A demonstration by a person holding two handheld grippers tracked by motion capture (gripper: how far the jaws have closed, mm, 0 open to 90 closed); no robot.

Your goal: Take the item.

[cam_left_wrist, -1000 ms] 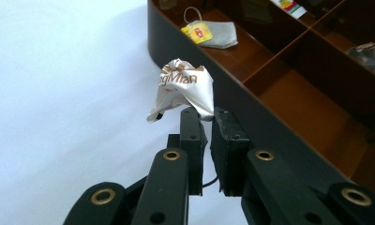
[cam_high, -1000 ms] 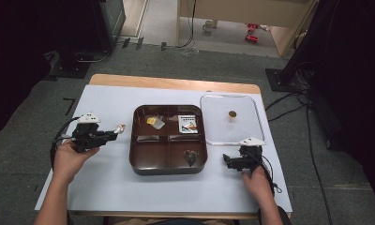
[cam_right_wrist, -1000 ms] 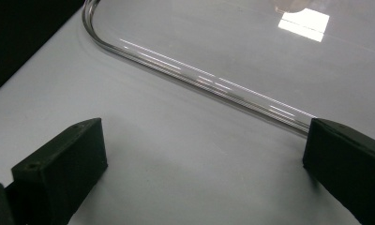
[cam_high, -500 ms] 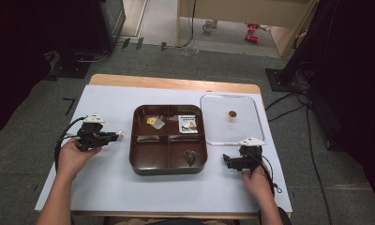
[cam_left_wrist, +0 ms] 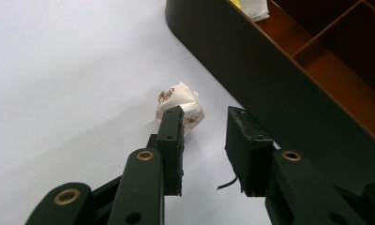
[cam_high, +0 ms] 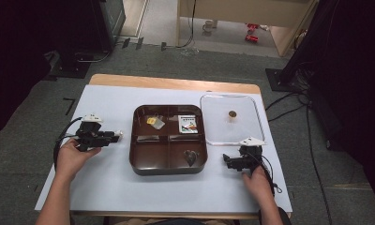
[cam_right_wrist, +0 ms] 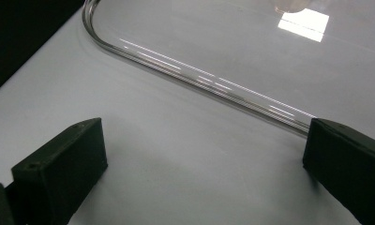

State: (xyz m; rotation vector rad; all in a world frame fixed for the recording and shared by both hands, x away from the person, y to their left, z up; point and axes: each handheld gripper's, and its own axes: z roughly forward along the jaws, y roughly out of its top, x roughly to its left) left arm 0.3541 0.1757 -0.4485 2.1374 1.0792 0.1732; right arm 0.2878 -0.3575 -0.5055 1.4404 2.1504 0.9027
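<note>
Left gripper (cam_left_wrist: 202, 136) jaws just opened, wrapped candy (cam_left_wrist: 180, 107) released onto table beside brown tray (cam_left_wrist: 270, 79), right gripper (cam_right_wrist: 199, 154) wide.

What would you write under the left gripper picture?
Left tongs, just opened, beside a small wrapped candy next to the brown tray.

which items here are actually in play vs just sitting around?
In play: left gripper, jaws just been opening, wrapped candy beyond its tips on the table; brown tray.
Lying about: clear lid, right gripper open and idle, tray's packets.
</note>
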